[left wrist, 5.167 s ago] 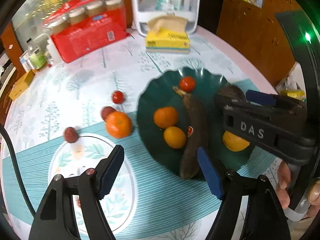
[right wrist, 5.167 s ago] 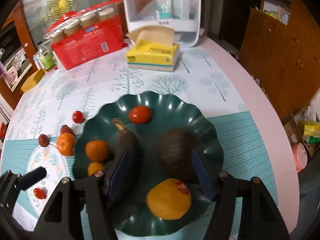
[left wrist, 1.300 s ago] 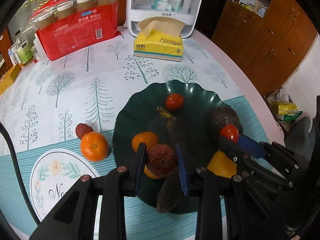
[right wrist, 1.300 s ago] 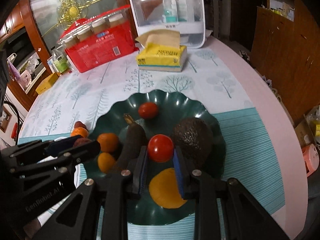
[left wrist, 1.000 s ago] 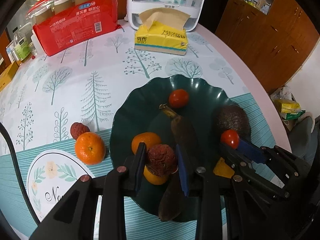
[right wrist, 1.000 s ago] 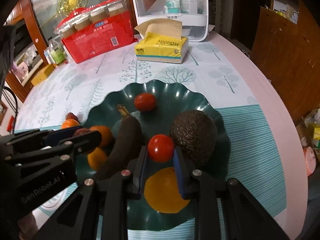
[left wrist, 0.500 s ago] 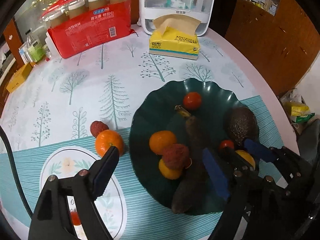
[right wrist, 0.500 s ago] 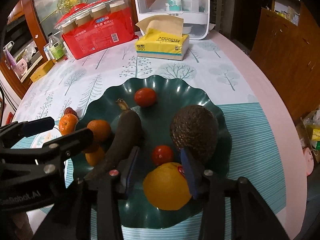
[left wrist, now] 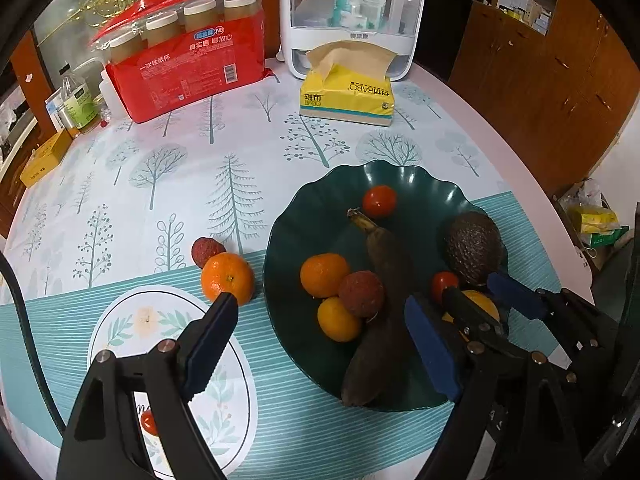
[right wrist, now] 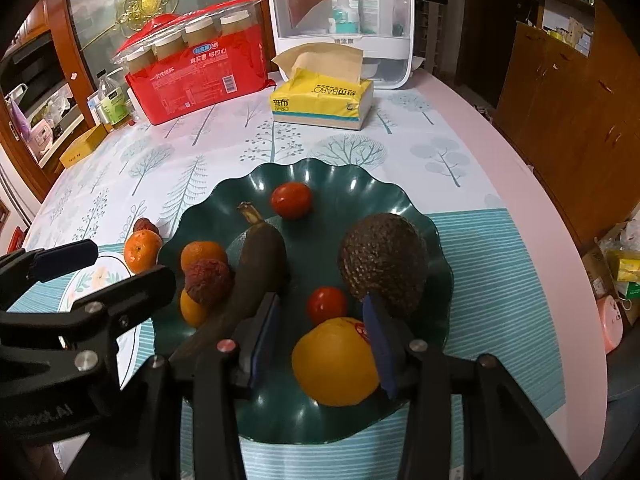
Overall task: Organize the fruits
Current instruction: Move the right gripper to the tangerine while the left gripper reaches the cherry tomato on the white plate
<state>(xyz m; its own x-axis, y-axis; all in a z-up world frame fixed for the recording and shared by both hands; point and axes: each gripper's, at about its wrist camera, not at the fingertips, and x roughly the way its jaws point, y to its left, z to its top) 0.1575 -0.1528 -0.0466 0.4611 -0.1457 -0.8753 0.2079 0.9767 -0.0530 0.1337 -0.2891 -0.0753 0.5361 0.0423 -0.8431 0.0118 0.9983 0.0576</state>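
Jaws on both grippers just opened and hold nothing: left gripper [left wrist: 320, 332] gapes wide above the lychee [left wrist: 361, 293], now resting on two oranges inside the green plate [left wrist: 420, 178]; right gripper [right wrist: 322, 338] sits partly open, cherry tomato [right wrist: 327, 305] lying free beyond its pads beside the avocado [right wrist: 384, 264]. Two fruits delivered. Still out on the bench [left wrist: 160, 168]: tangerine [left wrist: 227, 278], second lychee [left wrist: 207, 250], small tomato [left wrist: 149, 422]. Likely next picks.

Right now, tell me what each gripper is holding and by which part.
Nothing is held. The left gripper stands open above the lychee on the green plate; the right gripper is open, with the small tomato lying free.
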